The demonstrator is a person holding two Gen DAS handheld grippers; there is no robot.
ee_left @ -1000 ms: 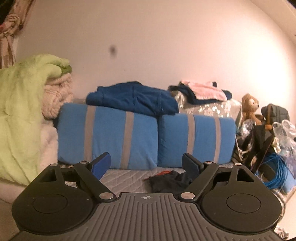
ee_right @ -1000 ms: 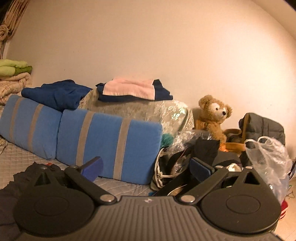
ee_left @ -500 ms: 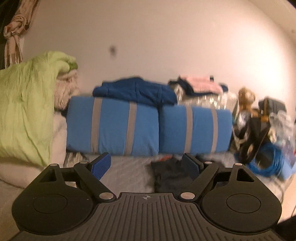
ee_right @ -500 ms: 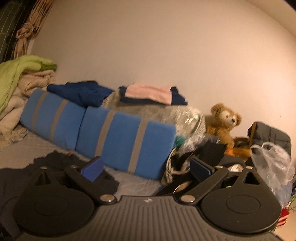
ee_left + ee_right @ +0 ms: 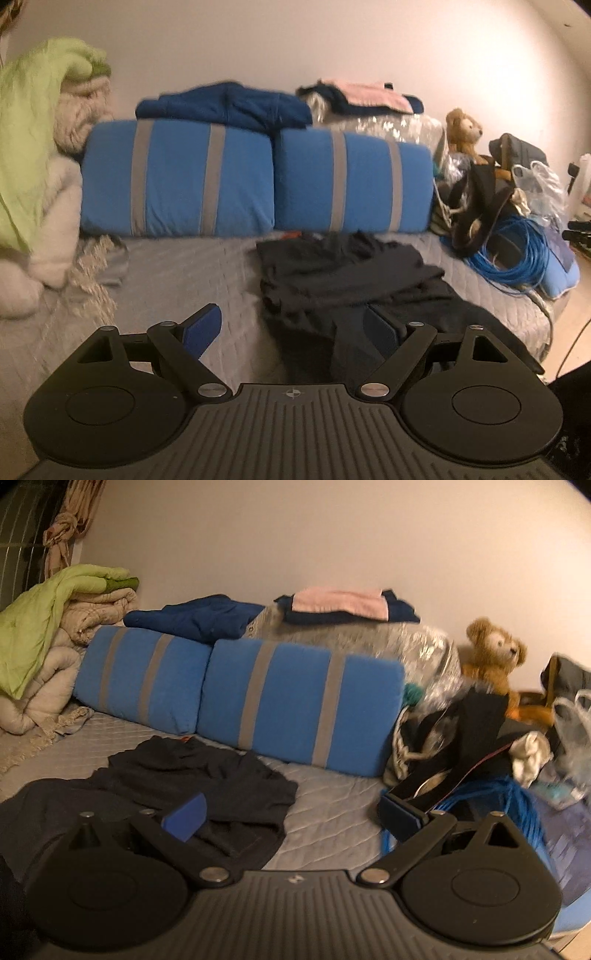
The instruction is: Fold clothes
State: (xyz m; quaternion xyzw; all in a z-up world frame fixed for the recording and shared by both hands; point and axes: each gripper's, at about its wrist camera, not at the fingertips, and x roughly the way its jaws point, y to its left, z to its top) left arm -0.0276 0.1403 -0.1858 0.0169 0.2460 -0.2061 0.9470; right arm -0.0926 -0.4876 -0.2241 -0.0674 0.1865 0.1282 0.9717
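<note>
Grey quilted bed point(image 5: 177, 280): dark garment point(image 5: 343, 280) crumpled, long axis toward pillows; both hand-held grippers point(image 5: 291, 326) point(image 5: 291, 818) wide, empty.

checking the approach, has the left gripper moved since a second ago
Yes. The left gripper has risen and tipped downward: the blue pillows sit higher in its view, and the dark garment on the bed is now in fuller view.

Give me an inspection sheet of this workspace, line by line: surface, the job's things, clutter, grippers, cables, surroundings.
Surface: grey quilted bed cover, mostly bare on the left.
Job's things: crumpled black garment, unfolded, lying in front of two blue cushions with grey stripes.
Clutter: brown teddy bear, clear plastic bags, black strap.
Grippers: left gripper and right gripper both open, holding nothing.
Cables: coiled blue cable at the bed's right end.
Surroundings: plain wall; folded clothes on the cushions; light green blanket on stacked bedding.
</note>
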